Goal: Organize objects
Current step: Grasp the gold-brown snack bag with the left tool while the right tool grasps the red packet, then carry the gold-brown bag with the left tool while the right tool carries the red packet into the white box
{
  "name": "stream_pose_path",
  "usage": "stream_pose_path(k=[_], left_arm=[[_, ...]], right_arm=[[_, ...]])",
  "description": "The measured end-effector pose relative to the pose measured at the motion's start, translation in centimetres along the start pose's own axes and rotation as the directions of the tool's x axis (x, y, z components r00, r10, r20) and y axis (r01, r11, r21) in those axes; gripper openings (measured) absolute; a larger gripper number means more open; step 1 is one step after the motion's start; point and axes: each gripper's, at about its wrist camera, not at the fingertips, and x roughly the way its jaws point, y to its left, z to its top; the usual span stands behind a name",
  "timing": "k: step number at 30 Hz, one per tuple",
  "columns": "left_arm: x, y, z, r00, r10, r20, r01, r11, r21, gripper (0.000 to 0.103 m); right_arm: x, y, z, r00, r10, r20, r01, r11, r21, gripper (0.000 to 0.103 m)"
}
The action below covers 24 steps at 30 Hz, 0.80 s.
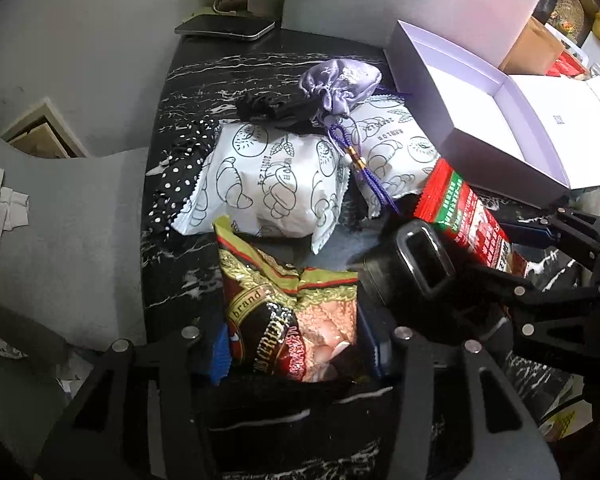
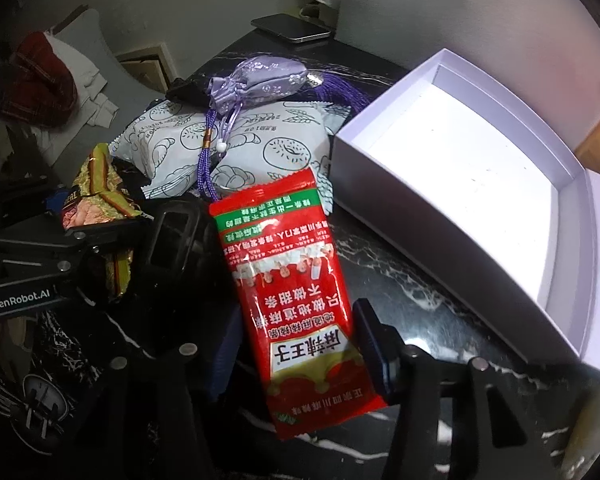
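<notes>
- The black marble-pattern table [image 1: 188, 92] has its left edge very near the pile; there the black cloth with white dots [image 1: 188, 160] lies almost at the border, so I judge this side gives little room for sliding anything.
- The left gripper [image 1: 296, 352] has its fingers [image 1: 220, 354] on both sides of the crinkled gold and dark red snack bag [image 1: 288, 312]. They seem closed on the bag's near end, probably to lift it out of the pile.
- Behind this bag, two white puffy packets printed with bread drawings [image 1: 268, 184] lie side by side. On top rests a shiny lilac drawstring pouch [image 1: 340, 80] with a purple cord and tassel [image 1: 360, 160], next to a small black item that I cannot identify.
- A black box-like object with a rectangular window [image 1: 420, 264] stands between the two grippers and narrows the way between them.
- The right gripper [image 2: 296, 360] holds the flat red sachet with Chinese text and a green band [image 2: 292, 288]. The sachet's lower part lies between the fingers [image 2: 374, 344], but I cannot tell if they truly press it, because a gap shows at the right one.
- At the far right, the open white box with lilac walls [image 2: 380, 200] is empty and wide. Its near wall is just beside the sachet, so in my judgement the sachet must rise over this rim to go in.
</notes>
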Motion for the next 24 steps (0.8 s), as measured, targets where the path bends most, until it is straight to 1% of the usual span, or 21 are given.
stream_pose_path(k=[6, 10, 14, 18, 24], left_arm=[[-1.8, -0.4, -0.8, 1.000, 0.000, 0.012, 0.000, 1.000, 0.018, 0.049], [-4.2, -1.2, -1.7, 1.000, 0.001, 0.027, -0.003, 0.999, 0.052, 0.049], [-6.3, -1.9, -2.1, 0.999, -0.003, 0.036, 0.000, 0.997, 0.081, 0.049], [-8.4, -2.6, -2.2, 0.999, -0.015, 0.046, 0.009, 0.993, 0.117, 0.049], [-10.5, -4.3, -1.6, 0.997, -0.040, 0.061, 0.029, 0.985, 0.172, 0.049]], right_arm=[[-1.9, 0.5, -1.4, 1.000, -0.010, 0.018, 0.010, 1.000, 0.028, 0.053], [-3.2, 1.0, -2.5, 1.000, -0.016, 0.020, 0.015, 0.998, 0.053, 0.051], [-4.3, 1.5, -3.7, 1.000, -0.002, 0.011, 0.001, 0.995, 0.096, 0.050], [-6.2, 2.0, -5.0, 1.000, -0.007, 0.021, 0.004, 0.991, 0.131, 0.049], [-8.8, 1.8, -6.1, 0.999, -0.018, 0.047, 0.009, 0.981, 0.194, 0.048]])
